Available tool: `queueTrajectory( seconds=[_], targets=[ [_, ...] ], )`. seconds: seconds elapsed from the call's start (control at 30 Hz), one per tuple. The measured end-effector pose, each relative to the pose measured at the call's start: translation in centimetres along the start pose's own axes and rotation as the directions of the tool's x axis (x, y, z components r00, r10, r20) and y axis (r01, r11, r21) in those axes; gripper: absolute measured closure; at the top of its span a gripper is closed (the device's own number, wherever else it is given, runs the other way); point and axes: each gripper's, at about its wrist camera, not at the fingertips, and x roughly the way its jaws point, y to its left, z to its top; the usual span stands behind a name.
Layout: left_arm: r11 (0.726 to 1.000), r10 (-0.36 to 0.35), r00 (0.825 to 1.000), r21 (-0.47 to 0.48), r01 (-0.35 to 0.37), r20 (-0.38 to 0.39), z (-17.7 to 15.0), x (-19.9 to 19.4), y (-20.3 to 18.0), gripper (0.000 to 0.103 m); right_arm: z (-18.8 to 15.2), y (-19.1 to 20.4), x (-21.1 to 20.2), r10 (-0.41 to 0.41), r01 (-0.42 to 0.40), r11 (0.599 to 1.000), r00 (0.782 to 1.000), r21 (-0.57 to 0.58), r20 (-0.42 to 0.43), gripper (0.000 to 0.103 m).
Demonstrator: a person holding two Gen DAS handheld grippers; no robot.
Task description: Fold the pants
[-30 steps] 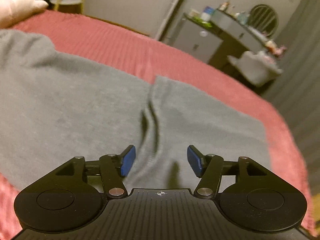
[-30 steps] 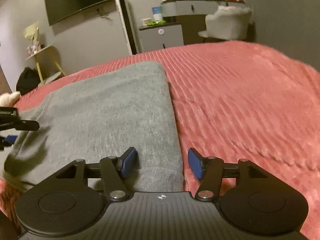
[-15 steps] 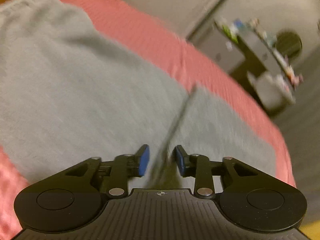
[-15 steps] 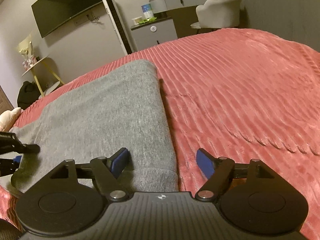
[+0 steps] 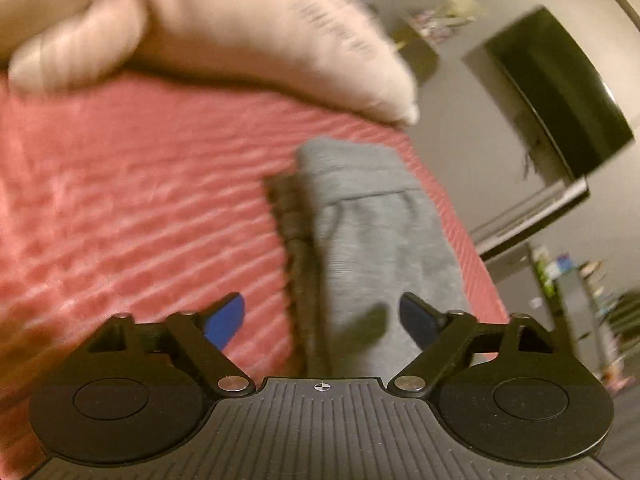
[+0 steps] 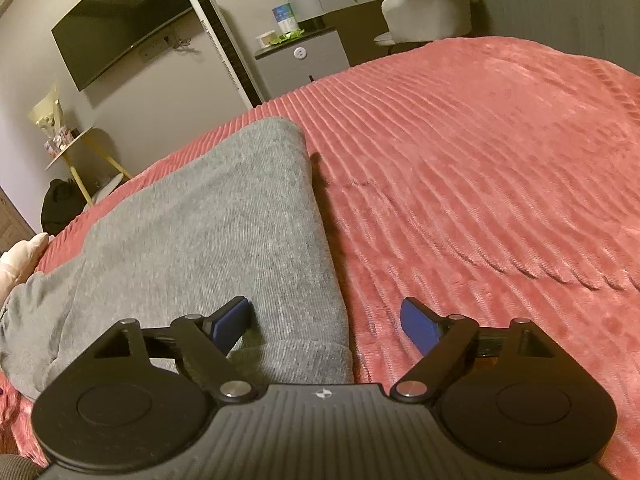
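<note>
Pants (image 6: 192, 232), grey knit, lie flat along the near edge of the bed (image 6: 480, 152), legs laid one on the other; the cuff end sits under the right gripper (image 6: 326, 326), the waistband end (image 5: 352, 172) toward the pillow (image 5: 260, 32) in the left wrist view. Right gripper: jaws wide, straddling the cuff corner, nothing held. Left gripper (image 5: 320, 320): jaws wide, straddling the long edge of the pants, nothing held; this view is blurred. Step in hand, as judged: positioning for a crosswise fold. The next move calls for both grippers to pinch both layers and carry one end over the other. A television (image 6: 120, 20) hangs beyond.
</note>
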Motion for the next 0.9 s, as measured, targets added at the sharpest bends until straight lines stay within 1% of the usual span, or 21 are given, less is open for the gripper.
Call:
queueTrajectory(
  seconds=[0.03,0.1,0.23,0.27,0.3,0.37,0.4,0.43,0.47,0.5,0.53,0.6,0.67,0.73,0.77,0.8,0.87,0.9],
  targets=[
    [0.999,-0.026,0.999,-0.039,0.025,-0.024,0.3,0.6,0.8,0.022,0.0,0.1,0.1,-0.001,0.001,1.0,1.0,-0.004,0.0,0.018],
    [0.993,-0.08,0.996,-0.084,0.077,-0.032,0.7,1.3,2.0,0.022,0.0,0.3,0.2,-0.007,0.007,1.0,1.0,-0.015,-0.001,0.018],
    [0.985,-0.152,0.987,-0.09,0.147,-0.052,2.2,3.1,1.5,0.024,0.0,0.4,0.3,-0.017,0.017,1.0,1.0,-0.025,-0.001,0.016],
    [0.984,-0.163,0.985,-0.082,0.159,-0.052,2.5,3.6,1.3,0.024,0.0,0.4,0.4,-0.019,0.019,1.0,1.0,-0.026,-0.001,0.016],
    [0.985,-0.155,0.986,-0.082,0.15,-0.061,2.9,4.0,1.3,0.024,0.0,0.4,0.4,-0.021,0.021,0.999,1.0,-0.027,-0.001,0.015],
    [0.984,-0.157,0.984,-0.096,0.148,-0.089,3.5,5.2,1.3,0.031,0.0,0.4,0.5,-0.025,0.025,0.999,1.0,-0.031,0.0,0.014],
    [0.982,-0.155,0.984,-0.119,0.144,-0.092,3.8,5.6,1.3,0.038,0.0,0.4,0.5,-0.026,0.026,0.999,1.0,-0.032,0.0,0.014],
    [0.979,-0.151,0.984,-0.156,0.135,-0.096,4.1,5.8,1.3,0.048,0.0,0.4,0.5,-0.027,0.027,0.999,1.0,-0.034,0.001,0.014],
    [0.976,-0.144,0.984,-0.178,0.124,-0.102,4.3,6.0,1.1,0.054,0.0,0.4,0.5,-0.027,0.027,0.999,1.0,-0.036,0.002,0.014],
    [0.978,-0.127,0.986,-0.177,0.107,-0.106,4.4,5.9,1.0,0.063,0.0,0.5,0.6,-0.028,0.028,0.999,1.0,-0.037,0.002,0.014],
    [0.982,-0.117,0.988,-0.157,0.1,-0.099,4.3,5.7,0.7,0.072,0.0,0.4,0.6,-0.028,0.028,0.999,1.0,-0.037,0.003,0.014],
    [0.994,-0.089,0.994,-0.071,0.084,-0.069,3.9,4.8,-0.3,0.079,0.0,0.3,0.6,-0.027,0.027,0.999,1.0,-0.035,0.003,0.014],
    [0.996,-0.06,0.998,0.059,0.061,-0.019,3.5,3.5,-2.5,0.081,0.1,0.3,0.6,-0.026,0.026,0.999,1.0,-0.033,0.004,0.014],
    [0.974,-0.062,0.997,0.22,0.051,0.043,2.5,1.5,-5.7,0.083,0.1,0.2,0.5,-0.024,0.025,0.999,1.0,-0.032,0.005,0.014],
    [0.954,-0.072,0.995,0.295,0.049,0.069,1.9,0.5,-7.4,0.083,0.1,0.2,0.4,-0.022,0.022,0.999,1.0,-0.029,0.007,0.014],
    [0.924,-0.089,0.991,0.378,0.047,0.095,1.0,-0.5,-9.3,0.084,0.1,0.2,0.4,-0.019,0.02,0.999,1.0,-0.026,0.008,0.014],
    [0.87,-0.138,0.985,0.488,0.068,0.107,-0.7,-2.2,-12.3,0.085,0.2,0.0,0.2,-0.013,0.013,1.0,1.0,-0.014,0.014,0.014],
    [0.825,-0.175,0.98,0.558,0.091,0.099,-2.1,-3.0,-14.1,0.085,0.2,0.0,0.1,-0.01,0.01,1.0,1.0,-0.009,0.019,0.014]
  ],
)
